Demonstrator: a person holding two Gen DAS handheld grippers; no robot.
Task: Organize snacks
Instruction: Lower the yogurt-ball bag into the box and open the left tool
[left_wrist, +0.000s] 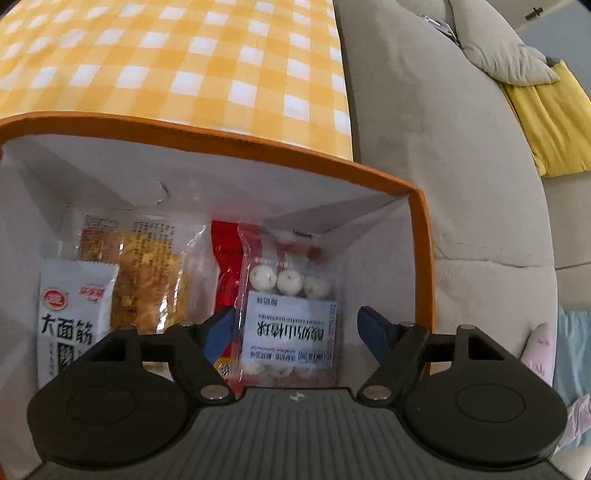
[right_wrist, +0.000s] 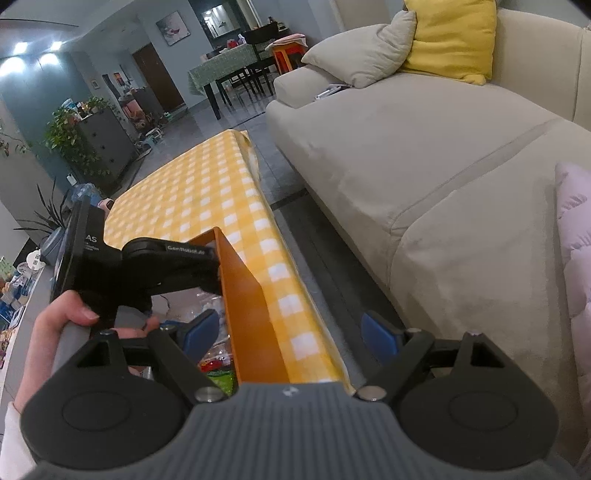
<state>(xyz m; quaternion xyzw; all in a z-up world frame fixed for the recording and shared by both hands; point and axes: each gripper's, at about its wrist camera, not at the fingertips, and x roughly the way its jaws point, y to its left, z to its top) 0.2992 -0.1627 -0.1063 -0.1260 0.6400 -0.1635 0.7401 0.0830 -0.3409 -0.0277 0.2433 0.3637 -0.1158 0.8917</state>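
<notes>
An orange-rimmed box (left_wrist: 236, 138) with white inner walls stands on the yellow checked table. Inside lie a white snack pack with black characters (left_wrist: 72, 314), a clear pack of golden pastry (left_wrist: 147, 280), a red pack (left_wrist: 225, 258) and a clear pack of white hawthorn balls (left_wrist: 288, 314). My left gripper (left_wrist: 295, 332) is open, its blue fingertips on either side of the hawthorn-ball pack inside the box. My right gripper (right_wrist: 288, 334) is open and empty above the box's orange side wall (right_wrist: 247, 314). The left gripper (right_wrist: 166, 266) shows in the right wrist view, reaching into the box.
The yellow checked tablecloth (right_wrist: 207, 192) runs away from the box. A beige sofa (right_wrist: 406, 155) with grey and yellow cushions (right_wrist: 450, 37) stands close to the right. A narrow strip of dark floor (right_wrist: 332, 266) lies between table and sofa. A pink blanket (right_wrist: 576, 240) lies at the far right.
</notes>
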